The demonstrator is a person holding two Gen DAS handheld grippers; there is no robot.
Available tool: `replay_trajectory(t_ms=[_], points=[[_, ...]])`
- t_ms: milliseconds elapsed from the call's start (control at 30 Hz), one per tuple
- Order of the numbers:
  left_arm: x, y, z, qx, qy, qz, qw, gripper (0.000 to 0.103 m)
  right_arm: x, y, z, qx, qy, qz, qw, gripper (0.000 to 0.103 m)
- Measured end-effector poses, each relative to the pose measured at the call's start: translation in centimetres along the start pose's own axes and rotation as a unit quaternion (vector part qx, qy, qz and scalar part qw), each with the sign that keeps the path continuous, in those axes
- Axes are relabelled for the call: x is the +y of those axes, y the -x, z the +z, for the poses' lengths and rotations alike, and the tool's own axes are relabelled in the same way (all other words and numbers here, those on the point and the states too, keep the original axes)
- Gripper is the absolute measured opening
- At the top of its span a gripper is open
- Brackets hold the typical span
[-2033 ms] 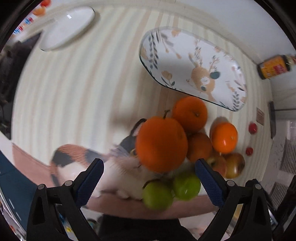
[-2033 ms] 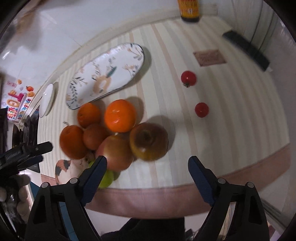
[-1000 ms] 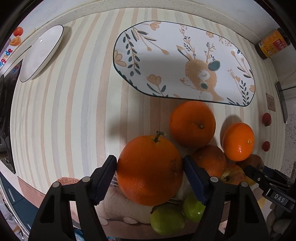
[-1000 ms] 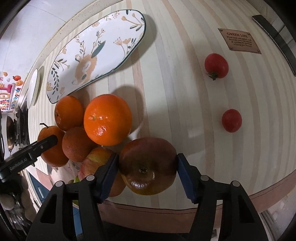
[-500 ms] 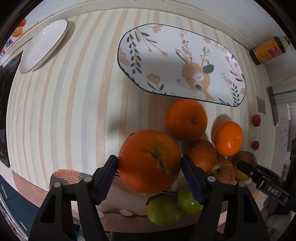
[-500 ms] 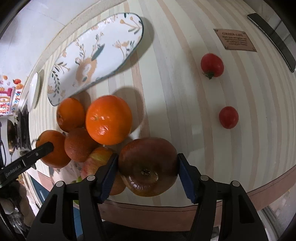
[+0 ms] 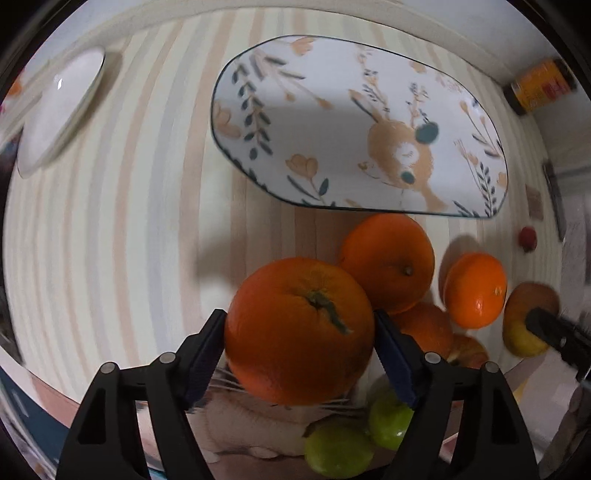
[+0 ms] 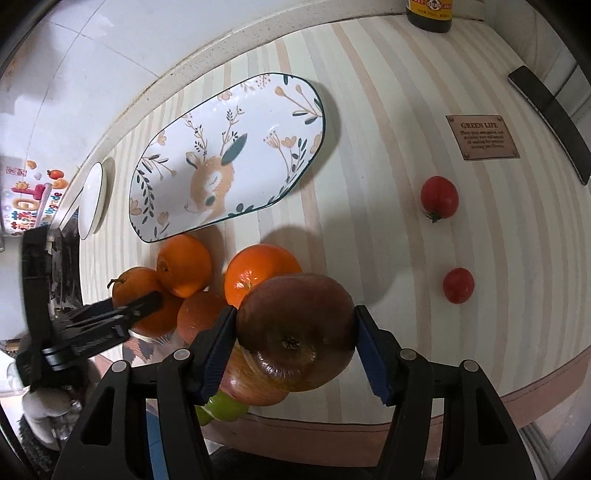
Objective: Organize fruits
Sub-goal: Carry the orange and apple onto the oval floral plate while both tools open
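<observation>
My left gripper [image 7: 299, 343] is shut on a large orange [image 7: 299, 332] with a stem and holds it above the fruit pile. My right gripper [image 8: 295, 336] is shut on a dark red apple [image 8: 295, 328], lifted above the pile. The oval deer-pattern plate [image 7: 354, 122] lies beyond, and it also shows in the right wrist view [image 8: 229, 155]. Other oranges [image 7: 388, 258] [image 8: 184, 264], a red-yellow apple [image 8: 251, 384] and green fruits [image 7: 340, 450] stay in the pile. The left gripper also shows in the right wrist view [image 8: 122, 314].
Two small tomatoes [image 8: 439, 197] [image 8: 458, 285] lie to the right on the striped mat. A small white dish [image 7: 55, 114] sits far left. A bottle [image 8: 428, 14] stands at the back wall. A brown label [image 8: 482, 137] and a dark bar [image 8: 550, 103] lie far right.
Both grippers closed on their fruits about a second ago. Since then both have lifted them up from the pile; the orange has rolled so its stem faces the camera.
</observation>
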State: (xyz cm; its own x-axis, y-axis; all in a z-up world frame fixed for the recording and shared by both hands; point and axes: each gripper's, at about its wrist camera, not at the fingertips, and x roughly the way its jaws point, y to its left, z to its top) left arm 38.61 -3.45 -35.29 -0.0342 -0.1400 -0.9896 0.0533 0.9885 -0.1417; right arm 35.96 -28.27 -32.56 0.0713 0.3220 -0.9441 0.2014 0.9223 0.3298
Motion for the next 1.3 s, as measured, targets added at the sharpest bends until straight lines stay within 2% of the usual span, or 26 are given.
replay_trajectory(t_ms=[167,300,433,533,600,633,800,933,1200,1267,1300], points=[[0.7,1.2,-0.7,-0.02,0.015,0.01,0.9996,0.074,0.3,0.1,-0.1,-0.005,-0.002,0.0,1.0,0.065],[0.9,5.4,-1.0,-0.051,0.016,-0.005,0.9986,0.074,0.7,1.0,0.8,-0.016,0.002,0.004,1.0,0.065],[-0.2,9.8,2.4,-0.082,0.01,-0.041,0.9958,0.074,2.1,1.7,3.5,-0.031,0.013,0.012,0.999,0.065],[-1.3,10.1,6.2,-0.092,0.004,-0.038,0.995,0.074,3.8,1.8,6.7,-0.053,0.031,0.005,0.998,0.065],[-1.1,9.3,8.5,-0.082,0.005,-0.035,0.996,0.074,4.7,1.1,8.9,-0.056,0.04,-0.003,0.998,0.065],[-2.3,7.4,10.4,-0.068,0.006,-0.038,0.9969,0.074,5.1,0.5,10.2,-0.051,0.044,-0.007,0.998,0.065],[-3.2,2.8,15.1,-0.006,0.015,-0.032,0.9993,0.074,5.9,-2.6,14.6,-0.027,0.049,-0.031,0.998,0.065],[-3.3,1.3,16.4,0.019,0.025,-0.033,0.999,0.074,5.8,-4.3,16.5,-0.01,0.049,-0.045,0.998,0.065],[-2.9,-0.3,17.3,0.05,0.038,-0.044,0.997,0.075,3.5,-5.4,17.8,0.016,0.024,-0.014,0.999,0.066],[-2.9,-0.2,17.4,0.047,0.038,-0.05,0.9969,0.075,3.2,-5.1,17.9,0.015,0.021,-0.006,1.0,0.069],[-2.8,-0.2,17.4,0.046,0.036,-0.051,0.997,0.075,3.2,-5.0,18.0,0.013,0.019,-0.006,1.0,0.076]])
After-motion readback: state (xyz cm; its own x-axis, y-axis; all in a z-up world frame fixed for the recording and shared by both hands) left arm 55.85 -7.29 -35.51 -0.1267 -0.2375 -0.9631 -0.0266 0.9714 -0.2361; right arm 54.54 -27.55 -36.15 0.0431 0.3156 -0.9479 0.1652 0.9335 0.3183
